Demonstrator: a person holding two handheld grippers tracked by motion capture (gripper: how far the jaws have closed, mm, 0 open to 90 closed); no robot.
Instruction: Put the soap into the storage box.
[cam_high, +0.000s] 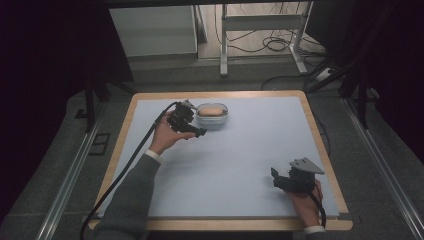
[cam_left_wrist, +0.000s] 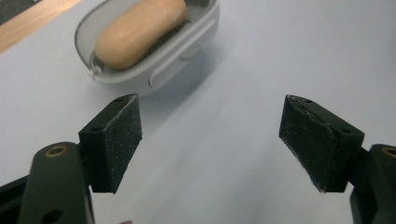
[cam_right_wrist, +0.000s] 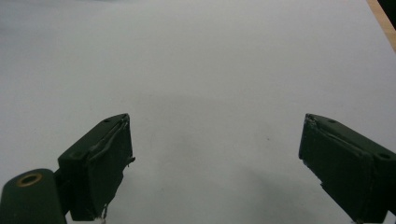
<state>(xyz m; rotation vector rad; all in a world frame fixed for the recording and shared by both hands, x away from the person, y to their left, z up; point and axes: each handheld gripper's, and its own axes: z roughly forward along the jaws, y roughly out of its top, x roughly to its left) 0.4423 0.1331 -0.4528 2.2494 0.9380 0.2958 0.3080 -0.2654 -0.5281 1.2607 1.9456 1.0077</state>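
High view showed the left gripper held just beside a white soap dish near the far edge of the tabletop, with a tan bar of soap lying in the dish. The right gripper rested low at the near right of the tabletop, well apart from the dish.

Left gripper view looked along spread jaws with nothing between the pads — the soap dish sat ahead and to the left of them, untouched, the soap lying lengthwise inside.

Right gripper view gave wide-open jaws over bare tabletop, holding nothing.

Judging from this, the step in hand was either an approach to the dish or a retreat from it — the frames could not settle which. If a grasp was next, the left gripper would need to swing toward the dish and straddle the bar or the rim before closing.
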